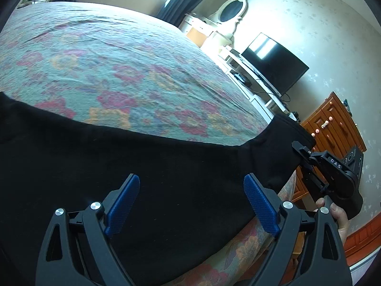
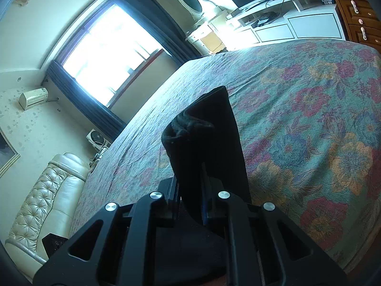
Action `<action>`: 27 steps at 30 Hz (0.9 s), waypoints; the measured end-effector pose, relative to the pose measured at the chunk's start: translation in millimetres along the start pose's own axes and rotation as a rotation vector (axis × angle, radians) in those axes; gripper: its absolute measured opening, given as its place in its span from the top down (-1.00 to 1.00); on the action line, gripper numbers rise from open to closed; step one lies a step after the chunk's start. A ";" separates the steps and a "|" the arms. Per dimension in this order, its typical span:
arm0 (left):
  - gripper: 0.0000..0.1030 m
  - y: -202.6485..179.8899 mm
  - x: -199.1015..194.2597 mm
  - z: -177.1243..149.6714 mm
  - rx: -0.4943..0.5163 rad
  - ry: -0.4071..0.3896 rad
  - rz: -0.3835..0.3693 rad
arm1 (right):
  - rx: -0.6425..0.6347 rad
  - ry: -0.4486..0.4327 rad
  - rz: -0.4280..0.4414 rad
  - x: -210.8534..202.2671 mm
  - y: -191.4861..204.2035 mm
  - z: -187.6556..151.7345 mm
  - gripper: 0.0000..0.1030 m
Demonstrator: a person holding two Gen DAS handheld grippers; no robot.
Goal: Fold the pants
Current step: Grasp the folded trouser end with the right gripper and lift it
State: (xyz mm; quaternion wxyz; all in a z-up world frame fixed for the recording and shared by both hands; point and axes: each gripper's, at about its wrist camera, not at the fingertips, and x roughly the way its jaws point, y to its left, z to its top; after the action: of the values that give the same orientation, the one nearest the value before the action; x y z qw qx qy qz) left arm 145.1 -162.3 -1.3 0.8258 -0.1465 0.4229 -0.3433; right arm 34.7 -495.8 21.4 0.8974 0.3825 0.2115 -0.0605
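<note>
The black pants [image 1: 147, 171] lie spread along the near edge of the bed, over the flowered bedspread [image 1: 123, 71]. My left gripper [image 1: 191, 205] hovers above the cloth, its blue pads [image 1: 259, 205] wide apart and open, with nothing gripped. At the right of the left wrist view, my right gripper [image 1: 301, 151] pinches the far end of the pants, lifted off the bed. In the right wrist view the right gripper [image 2: 193, 205] is shut on a bunched fold of the black pants [image 2: 204, 143], which stands up between its jaws.
A white TV stand with a black television [image 1: 273, 64] and a wooden dresser [image 1: 333, 124] stand beyond the bed's corner. A dressing table with an oval mirror [image 1: 232, 12] is further back. A padded cream headboard [image 2: 47, 190] and a bright window [image 2: 107, 47] lie on the other side.
</note>
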 end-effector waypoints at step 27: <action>-0.71 61.7 -25.4 -1.1 -0.110 0.063 -0.005 | -0.209 0.147 0.214 16.4 108.5 -53.1 0.74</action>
State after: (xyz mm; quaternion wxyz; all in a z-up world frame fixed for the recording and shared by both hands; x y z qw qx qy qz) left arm 161.2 -100.2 -19.6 0.8020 -0.1820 0.4665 -0.3257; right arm 61.1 -381.2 53.3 0.9158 0.3107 0.2397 0.0858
